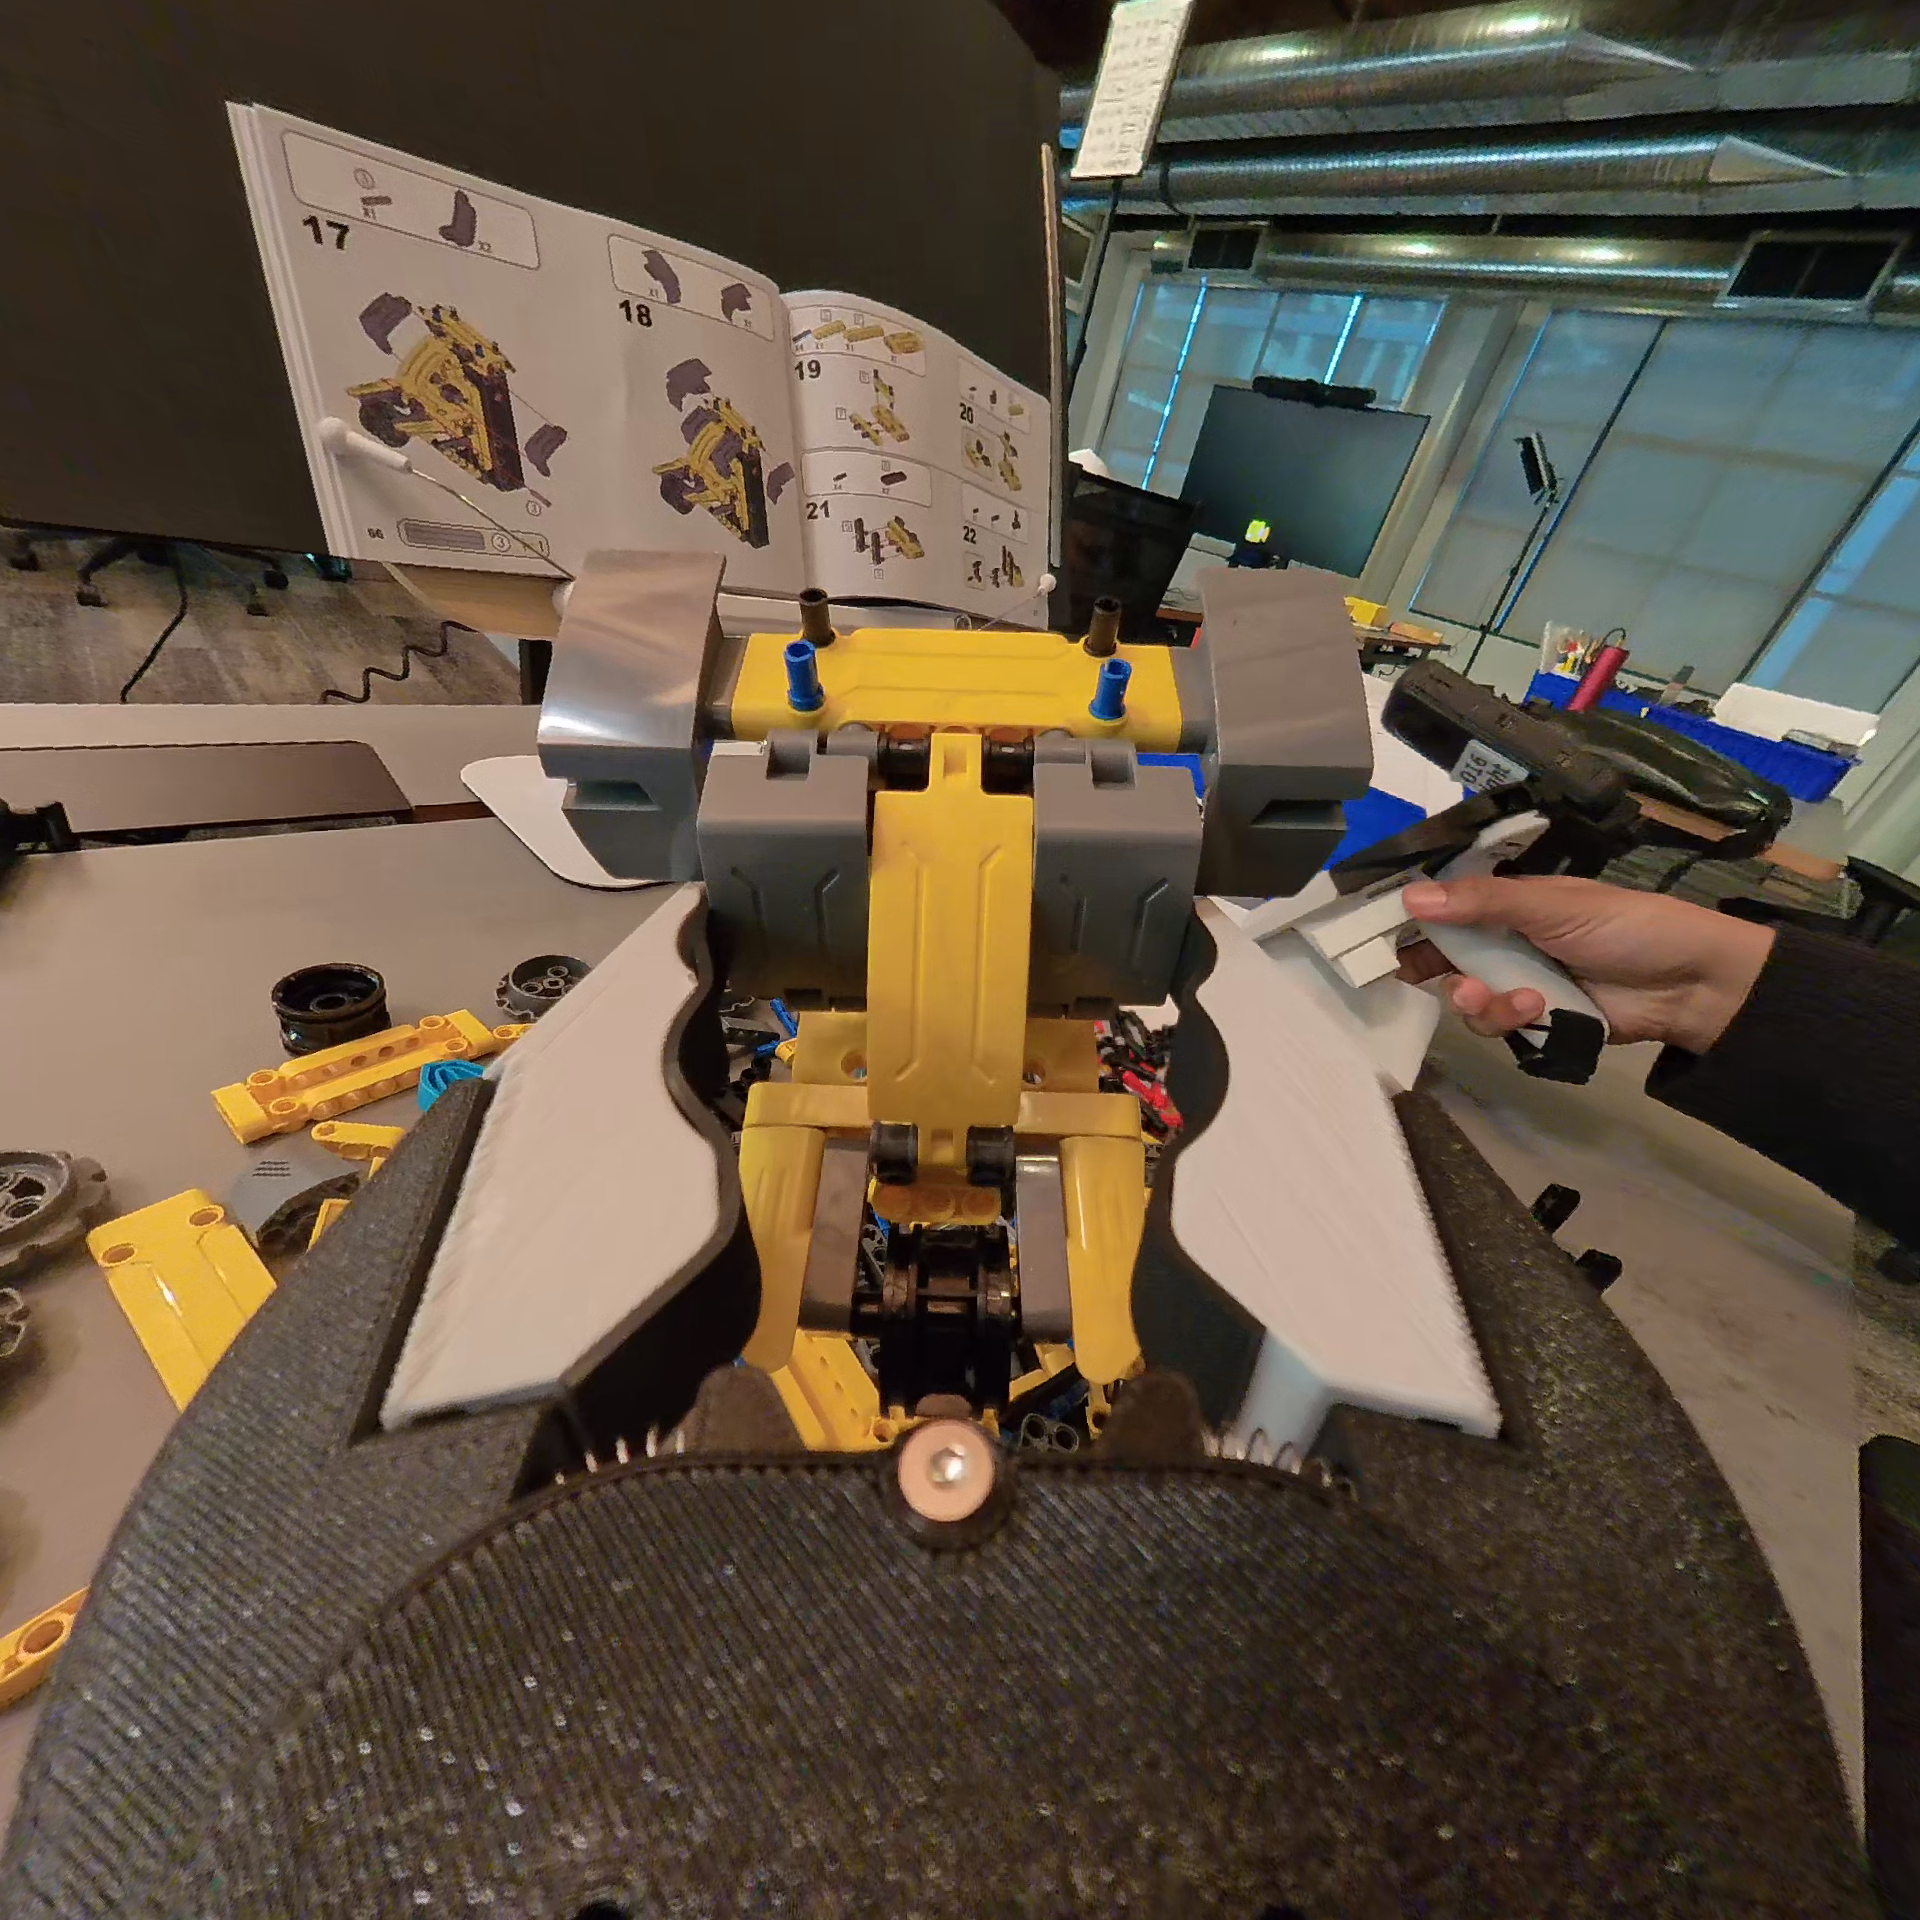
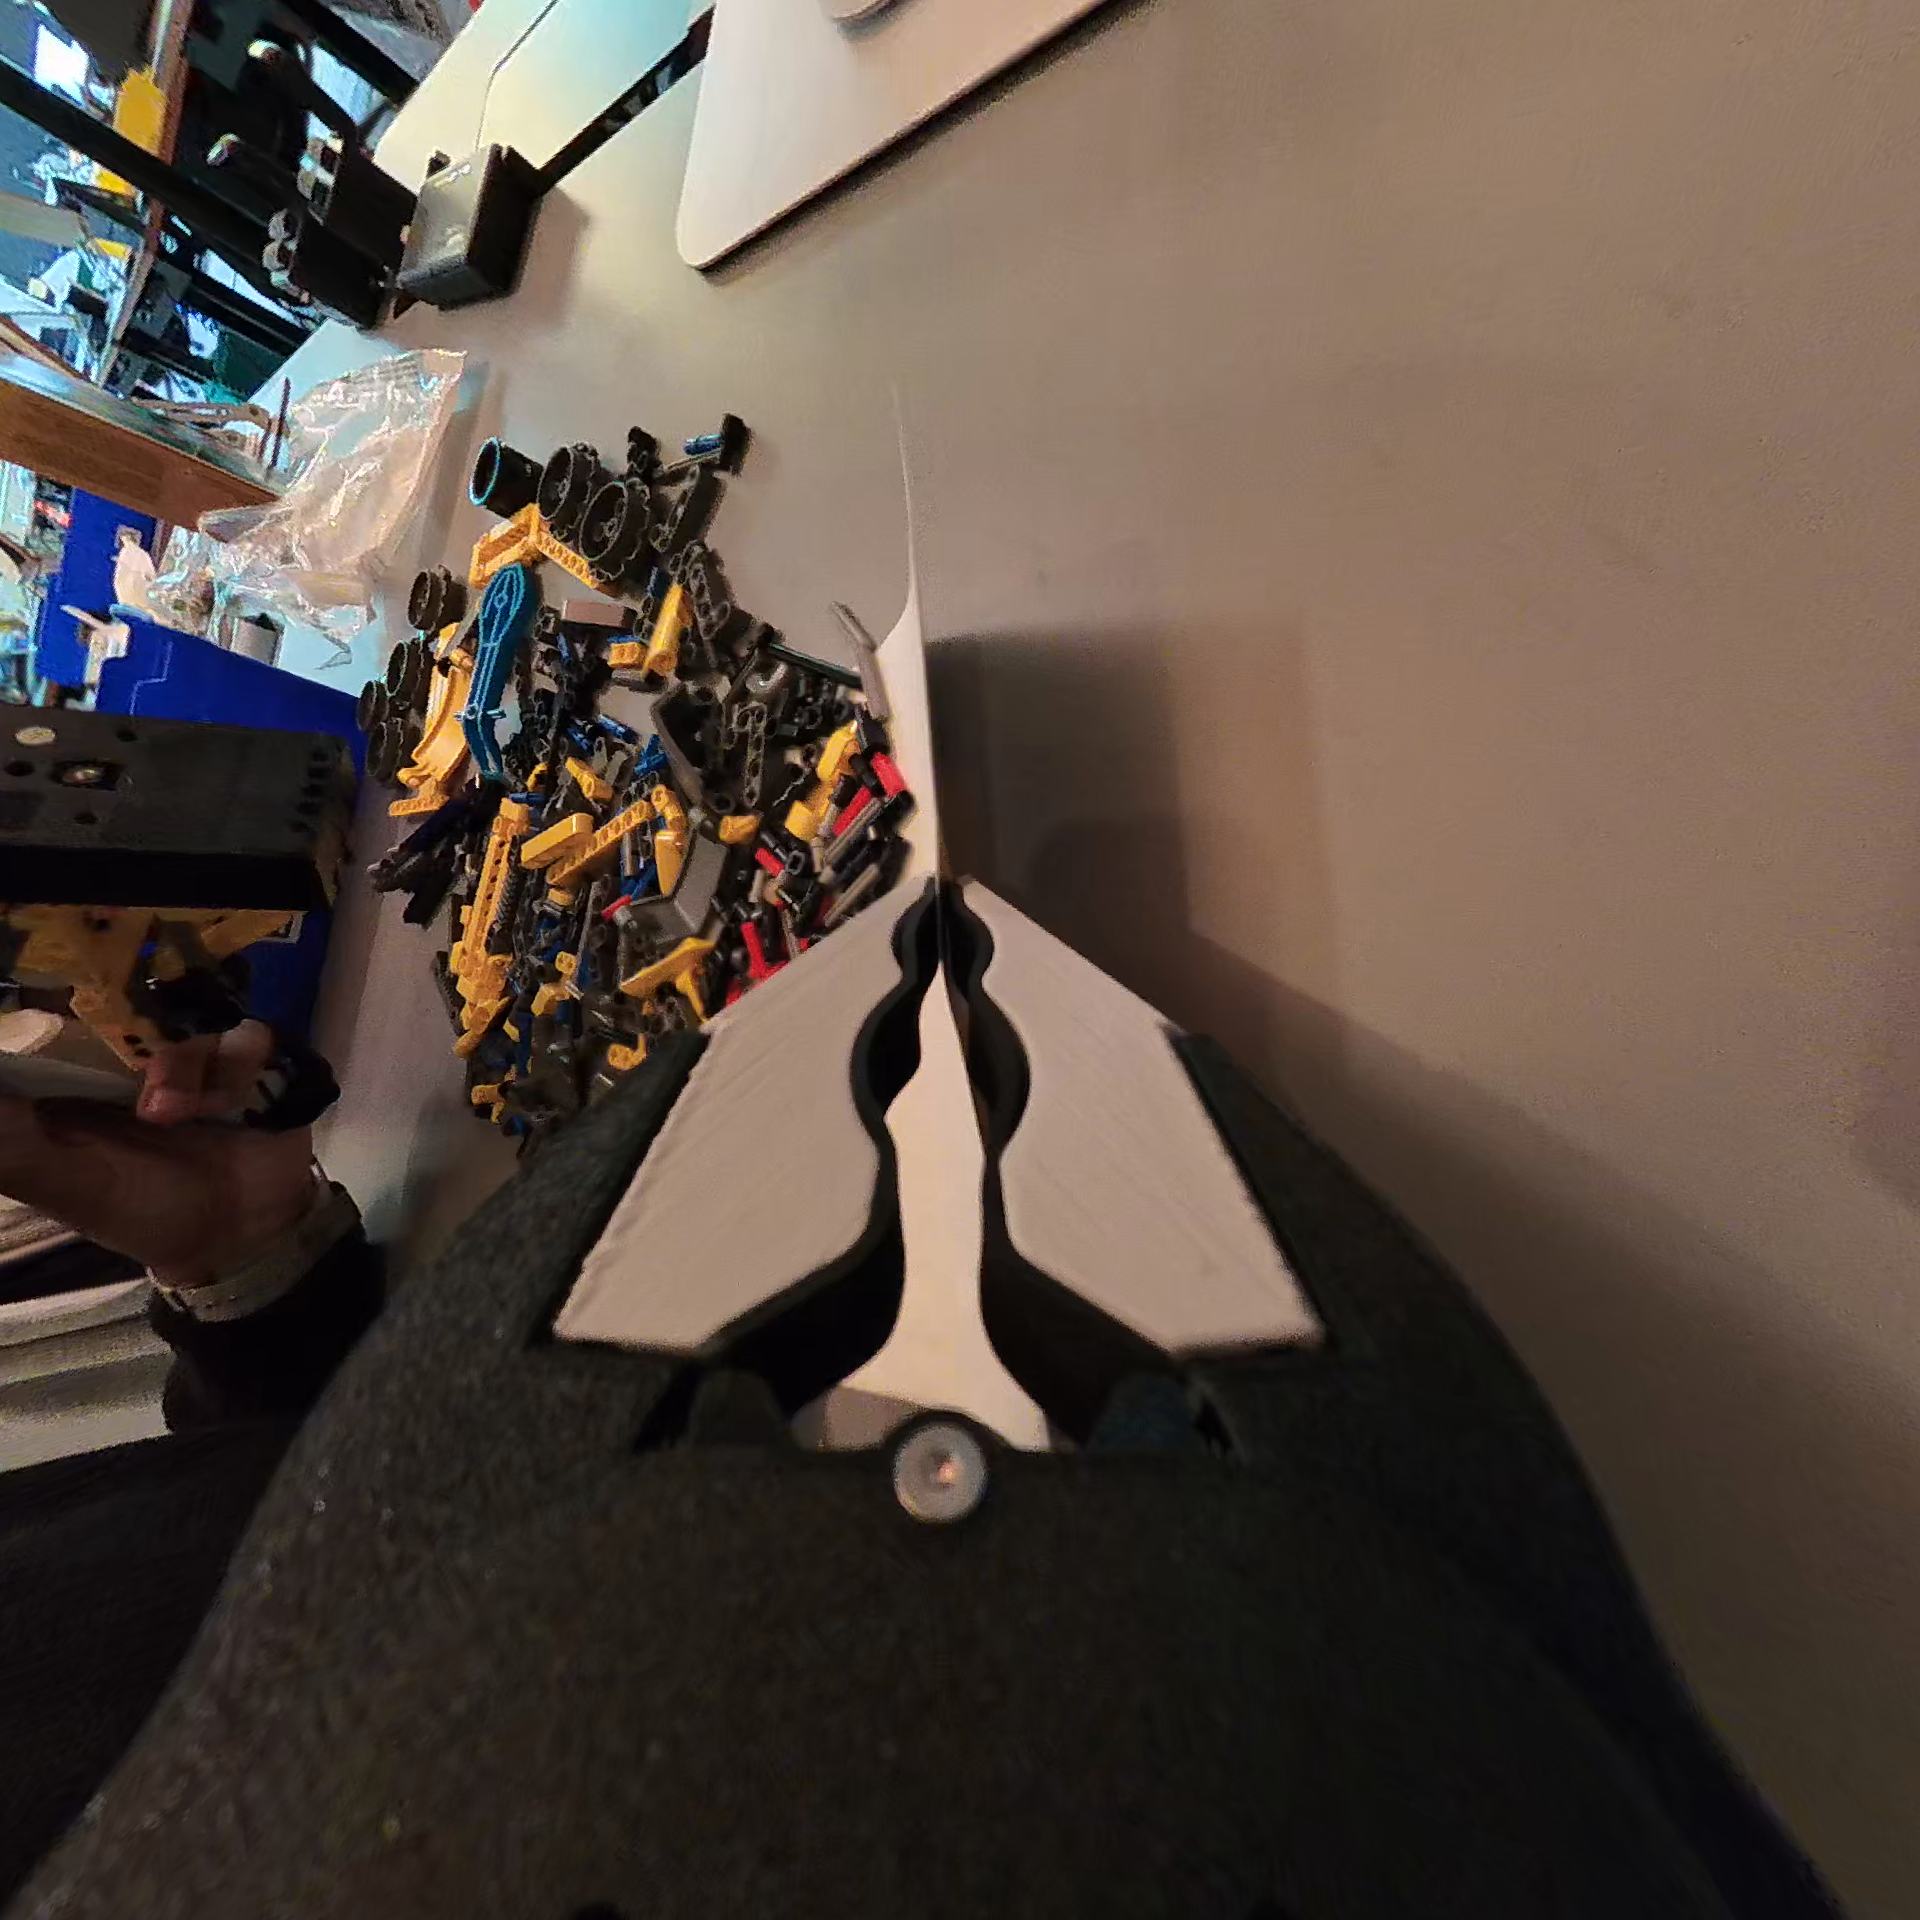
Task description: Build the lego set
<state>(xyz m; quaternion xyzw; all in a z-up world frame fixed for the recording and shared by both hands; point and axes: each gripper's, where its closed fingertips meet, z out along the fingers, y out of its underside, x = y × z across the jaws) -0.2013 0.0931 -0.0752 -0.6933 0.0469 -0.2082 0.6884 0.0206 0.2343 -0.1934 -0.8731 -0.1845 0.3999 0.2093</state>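
Note:
My left gripper (image 1: 951, 935) is shut on a yellow and grey brick model (image 1: 956, 675) and holds it upright above the table, a finger on each side of its lower part. Two blue pins (image 1: 800, 670) and two black pins stick up from the model's top. My right gripper (image 2: 940, 883) is shut on a thin white sheet (image 2: 912, 644), seen edge-on and reaching past the fingertips. In the left wrist view a hand (image 1: 1558, 935) holds the right gripper, to the right of the model. In the right wrist view the left gripper shows at far left with the model (image 2: 104, 956).
An open instruction booklet (image 1: 623, 395) stands behind the model. Loose yellow beams (image 1: 343, 1070) and a black wheel (image 1: 330, 1003) lie on the grey table at left. A pile of small parts (image 2: 644, 790), a clear plastic bag (image 2: 343, 457) and a white mat (image 2: 883, 125) lie farther off. The left gripper's tips are roughly 30 cm from the right gripper's.

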